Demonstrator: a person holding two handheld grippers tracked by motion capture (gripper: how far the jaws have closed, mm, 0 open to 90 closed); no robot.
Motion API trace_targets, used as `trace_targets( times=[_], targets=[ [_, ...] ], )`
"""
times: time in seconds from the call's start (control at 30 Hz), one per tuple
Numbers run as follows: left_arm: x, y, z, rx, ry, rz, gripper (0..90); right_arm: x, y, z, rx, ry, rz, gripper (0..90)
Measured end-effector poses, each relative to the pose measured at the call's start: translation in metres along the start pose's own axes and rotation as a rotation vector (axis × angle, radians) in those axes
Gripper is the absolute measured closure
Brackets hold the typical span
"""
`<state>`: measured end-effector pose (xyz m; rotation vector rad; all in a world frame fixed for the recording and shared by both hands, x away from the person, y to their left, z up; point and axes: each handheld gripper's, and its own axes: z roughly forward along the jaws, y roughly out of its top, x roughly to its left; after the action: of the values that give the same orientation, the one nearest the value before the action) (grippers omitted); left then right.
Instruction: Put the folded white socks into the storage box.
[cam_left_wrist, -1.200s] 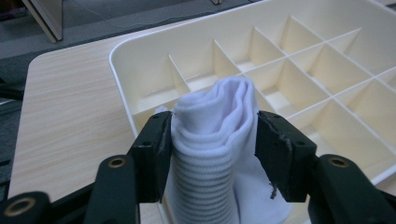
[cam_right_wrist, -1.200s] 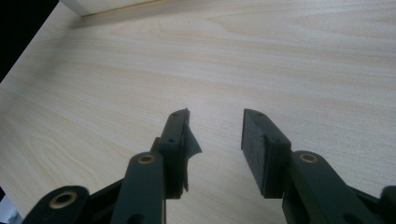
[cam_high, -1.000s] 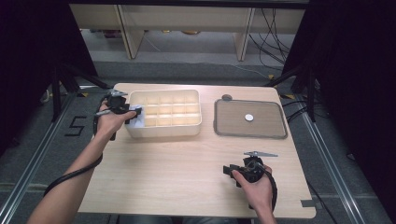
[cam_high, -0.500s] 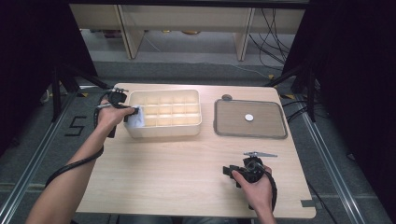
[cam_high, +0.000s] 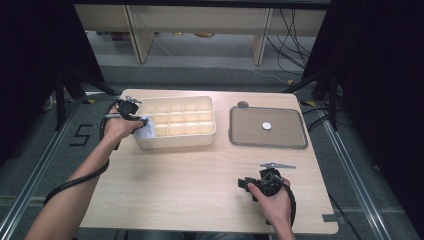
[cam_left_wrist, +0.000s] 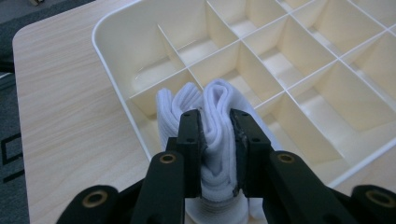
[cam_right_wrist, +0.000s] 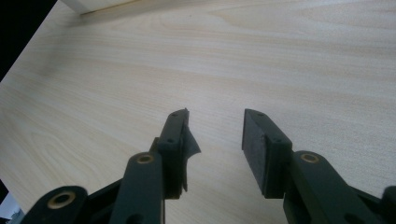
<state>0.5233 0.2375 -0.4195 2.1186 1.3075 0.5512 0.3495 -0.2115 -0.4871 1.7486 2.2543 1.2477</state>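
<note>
A cream divided box (cam_high: 175, 121) (cam_left_wrist: 299, 70) stands at the table's back left. A white folded sock (cam_left_wrist: 212, 116) (cam_high: 146, 128) sits in the compartment at the box's near left corner. My left gripper (cam_left_wrist: 215, 122) (cam_high: 134, 116) has just been closing and is shut on the sock, its pads pressing the folds from both sides. My right gripper (cam_right_wrist: 215, 128) (cam_high: 248, 185) rests low over the bare wood near the front right, open with nothing between its pads.
A brown tray (cam_high: 267, 127) with a small white disc (cam_high: 266, 126) lies at the back right. A small dark round thing (cam_high: 242, 104) sits at the tray's far left corner. The wooden table (cam_high: 190, 175) spreads between box and right hand.
The left gripper's jaws have closed on the white sock at the box's left end. The right hand has not moved.
</note>
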Motion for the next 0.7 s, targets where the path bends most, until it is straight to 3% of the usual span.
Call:
trace_targets(
  times=[0.23, 0.33, 0.4, 0.43, 0.5, 0.67, 0.7],
  targets=[
    [0.0, 0.002, -0.004, 0.008, -0.004, 0.026, 77.4, 0.0, 0.0, 0.0, -0.009, -0.017, -0.006, 61.7],
    [-0.002, 0.004, -0.009, -0.017, 0.008, 0.04, 78.0, 0.0, 0.0, 0.001, -0.011, 0.014, 0.004, 61.7],
    [-0.003, 0.007, -0.012, -0.038, 0.029, 0.054, 78.0, 0.0, 0.0, 0.001, -0.004, 0.009, 0.003, 61.7],
    [-0.003, 0.008, -0.015, -0.016, 0.033, 0.068, 78.0, 0.0, 0.0, 0.001, -0.016, 0.013, 0.003, 61.8],
    [-0.004, 0.008, -0.015, -0.045, 0.044, 0.08, 78.0, 0.0, 0.0, 0.001, -0.018, 0.013, 0.004, 61.7],
    [-0.005, 0.004, -0.011, -0.01, 0.059, 0.123, 77.9, 0.0, -0.001, 0.0, -0.017, 0.02, 0.002, 61.8],
    [-0.006, 0.003, -0.01, -0.003, 0.062, 0.131, 78.0, 0.0, 0.0, 0.0, -0.007, -0.004, -0.001, 61.7]
  ],
)
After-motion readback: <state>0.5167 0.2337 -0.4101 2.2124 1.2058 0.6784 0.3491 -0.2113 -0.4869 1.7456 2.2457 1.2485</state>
